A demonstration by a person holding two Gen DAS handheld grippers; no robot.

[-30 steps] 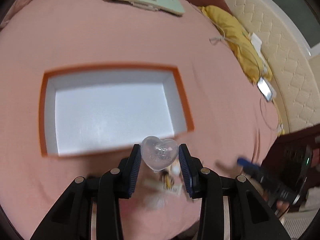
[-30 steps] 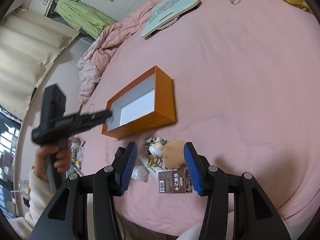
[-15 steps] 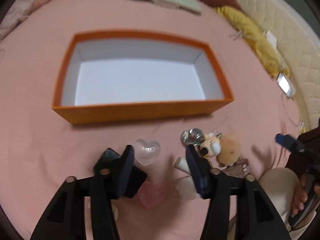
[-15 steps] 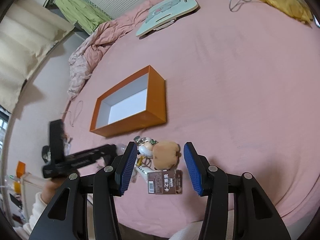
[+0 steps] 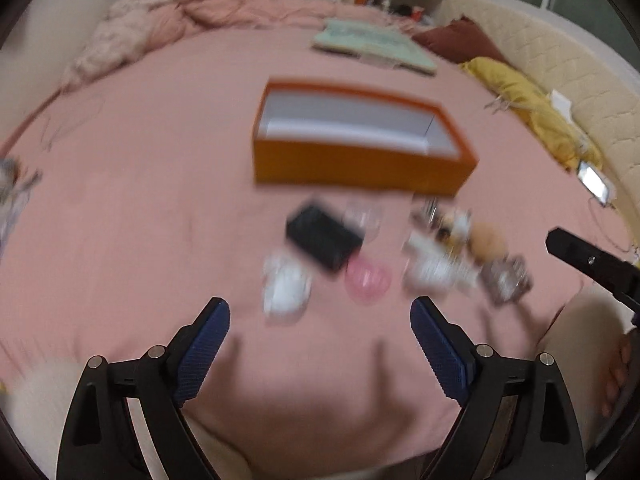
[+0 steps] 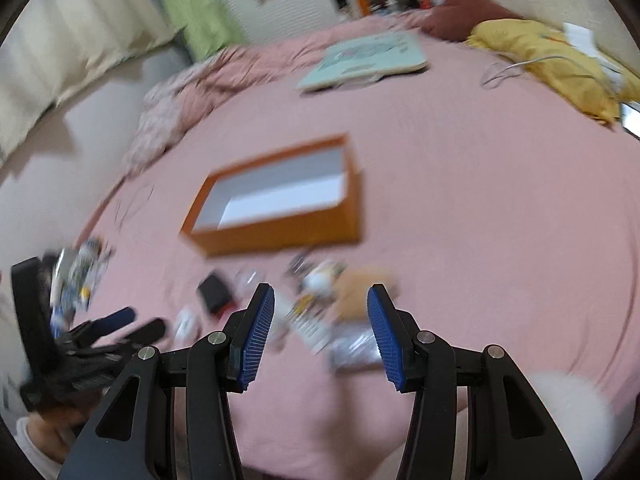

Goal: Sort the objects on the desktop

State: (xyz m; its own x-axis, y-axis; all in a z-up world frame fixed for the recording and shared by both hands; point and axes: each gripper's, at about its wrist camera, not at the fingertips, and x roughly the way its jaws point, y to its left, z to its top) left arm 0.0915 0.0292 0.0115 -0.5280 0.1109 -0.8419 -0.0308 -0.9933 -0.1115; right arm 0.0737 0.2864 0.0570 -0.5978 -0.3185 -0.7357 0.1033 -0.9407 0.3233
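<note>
An orange box [image 5: 360, 168] with a white inside stands open on the pink bed, also in the right wrist view [image 6: 280, 232]. In front of it lie blurred small items: a black case [image 5: 322, 238], a clear heart [image 5: 364, 216], a pink heart [image 5: 368, 280], a white piece [image 5: 286, 290], a plush keychain [image 5: 486, 240] and a brown packet [image 5: 506, 278]. My left gripper [image 5: 318, 308] hangs back from them, its jaws opening wide, nothing between them. My right gripper [image 6: 321, 294] is open above the keychain [image 6: 356, 284] and packet [image 6: 354, 346], touching neither.
A green board [image 5: 372, 42] lies beyond the box. A yellow cloth [image 5: 528, 100] and a phone [image 5: 596, 182] lie along the padded headboard on the right. A crumpled pink blanket [image 5: 160, 28] fills the far left. The other gripper's tip [image 5: 588, 258] pokes in at right.
My left gripper let go of the clear heart, which now lies in front of the box, then opened wide and drew back. My right gripper swung toward the keychain and packet.
</note>
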